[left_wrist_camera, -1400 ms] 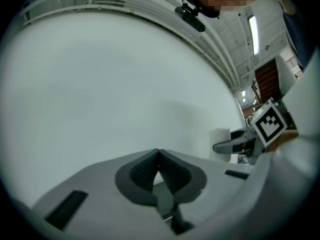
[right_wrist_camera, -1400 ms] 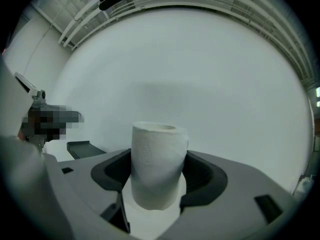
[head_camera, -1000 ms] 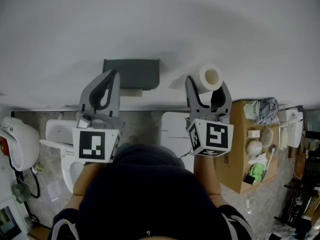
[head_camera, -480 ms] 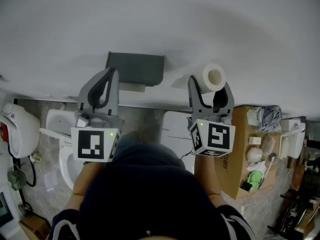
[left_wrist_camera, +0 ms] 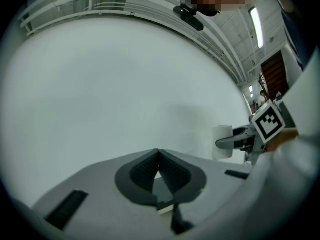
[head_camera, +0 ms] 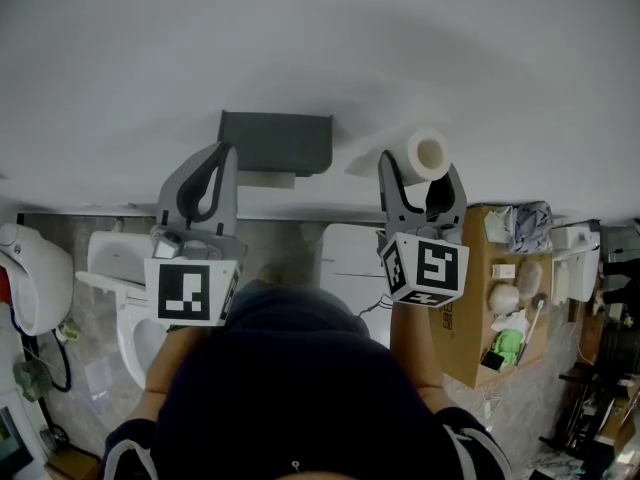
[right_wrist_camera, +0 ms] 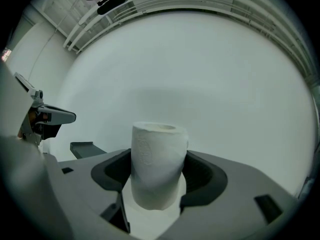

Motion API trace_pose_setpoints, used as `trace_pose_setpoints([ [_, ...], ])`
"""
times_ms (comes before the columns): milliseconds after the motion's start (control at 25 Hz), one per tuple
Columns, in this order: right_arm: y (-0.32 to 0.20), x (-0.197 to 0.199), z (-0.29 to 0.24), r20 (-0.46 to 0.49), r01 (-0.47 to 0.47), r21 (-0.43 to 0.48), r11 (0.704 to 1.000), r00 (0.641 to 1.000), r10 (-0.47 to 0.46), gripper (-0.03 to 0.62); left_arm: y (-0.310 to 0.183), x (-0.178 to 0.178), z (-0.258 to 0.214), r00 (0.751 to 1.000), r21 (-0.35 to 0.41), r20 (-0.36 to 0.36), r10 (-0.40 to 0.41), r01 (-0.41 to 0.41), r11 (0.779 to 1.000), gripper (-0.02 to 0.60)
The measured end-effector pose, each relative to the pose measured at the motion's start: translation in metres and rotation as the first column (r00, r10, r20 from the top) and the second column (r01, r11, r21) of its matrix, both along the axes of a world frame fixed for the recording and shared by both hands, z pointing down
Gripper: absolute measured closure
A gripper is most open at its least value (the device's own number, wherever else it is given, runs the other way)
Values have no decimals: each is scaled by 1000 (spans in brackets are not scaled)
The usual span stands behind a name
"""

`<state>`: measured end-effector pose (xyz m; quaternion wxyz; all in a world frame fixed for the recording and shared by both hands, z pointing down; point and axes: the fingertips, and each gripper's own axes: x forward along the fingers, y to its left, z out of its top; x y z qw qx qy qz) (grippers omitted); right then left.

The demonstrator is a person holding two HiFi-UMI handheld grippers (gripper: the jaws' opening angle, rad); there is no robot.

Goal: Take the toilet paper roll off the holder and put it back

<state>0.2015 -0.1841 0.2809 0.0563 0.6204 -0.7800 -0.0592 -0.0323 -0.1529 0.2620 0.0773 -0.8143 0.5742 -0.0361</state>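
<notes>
Head view. The white wall (head_camera: 320, 38) filled the upper half of the frame. The person's dark-clad head and shoulders (head_camera: 290, 388) took up the lower centre. At right of centre stood an open cardboard box (head_camera: 470, 308) holding small items too small to identify. A white toilet (head_camera: 120, 298) lay at lower left. The dark grey holder (head_camera: 275, 143) was fixed to the wall just above centre, with nothing on it.

The left gripper (head_camera: 226, 150) pointed at the wall just left of and below the holder. In the left gripper view its jaws met at the tips, clenched on nothing. The right gripper (head_camera: 418, 173) rose to the right of the holder and apart from it.

Right gripper view. The jaws of the right gripper pressed on either side of the roll (right_wrist_camera: 159, 159), grasping it at its lower half. The roll stood upright, its core hole facing up. In the head view the roll appeared at upper right of centre, clear of the holder and close to the wall.
</notes>
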Motion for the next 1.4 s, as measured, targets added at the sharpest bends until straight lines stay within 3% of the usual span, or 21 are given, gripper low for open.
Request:
trace_pose_setpoints([
  [440,4,-6,9,-15,-57,3,998,998,57,275,-1,-21,6,998,14,-59,38,-37,999,580],
  [1400,9,-14,-2,-23,-92,30,995,995,93,275,-3,-24,8,993,22,-82,83,-82,996,580],
])
